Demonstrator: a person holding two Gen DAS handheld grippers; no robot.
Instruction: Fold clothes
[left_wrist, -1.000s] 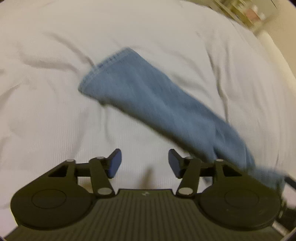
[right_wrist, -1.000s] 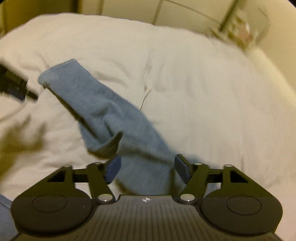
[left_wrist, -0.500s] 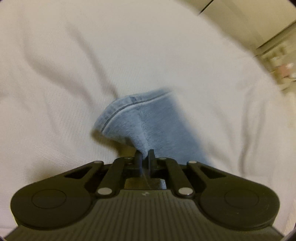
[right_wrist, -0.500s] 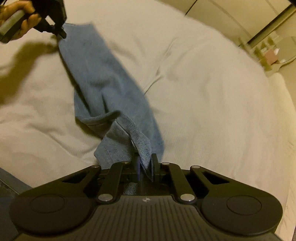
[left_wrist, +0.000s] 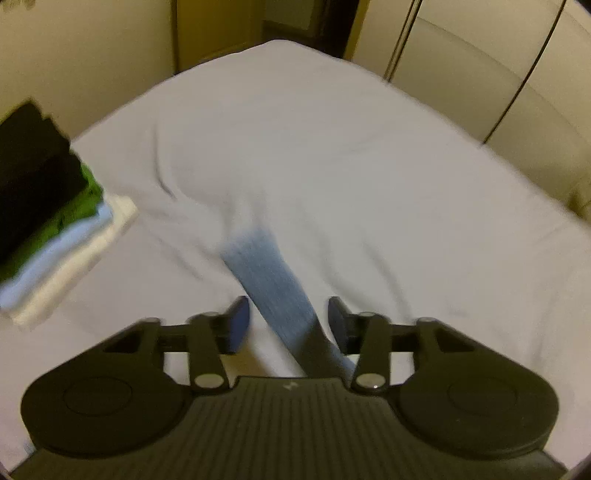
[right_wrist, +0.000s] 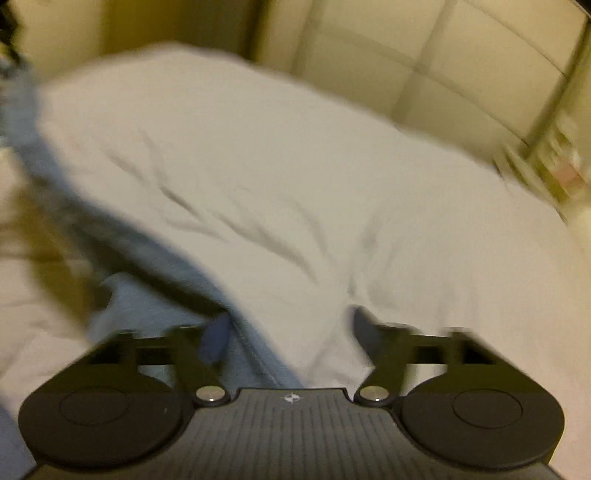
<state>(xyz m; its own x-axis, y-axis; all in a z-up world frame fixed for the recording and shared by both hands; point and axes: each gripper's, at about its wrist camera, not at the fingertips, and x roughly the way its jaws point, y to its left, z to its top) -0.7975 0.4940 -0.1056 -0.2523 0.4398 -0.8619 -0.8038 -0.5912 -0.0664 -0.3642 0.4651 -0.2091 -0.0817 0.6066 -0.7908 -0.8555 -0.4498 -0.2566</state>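
Jeans (left_wrist: 273, 291), blue denim strip, lying on white bed sheet (left_wrist: 332, 166), running between fingers of left gripper (left_wrist: 284, 325) and out past them. Half second ago both grippers were clamped on denim; now both let go. Left jaws wide apart, nothing pinched. Right gripper (right_wrist: 290, 332) same, jaws spread, denim beside its left finger. Guessing fold just got laid down or grip being reset, blur too heavy to say. No containers around, only stack of folded clothes (left_wrist: 48, 221) on bed, off to left.

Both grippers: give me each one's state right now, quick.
Left gripper: open, holding nothing; the blue denim garment passes between its fingers.
Right gripper: open, holding nothing.
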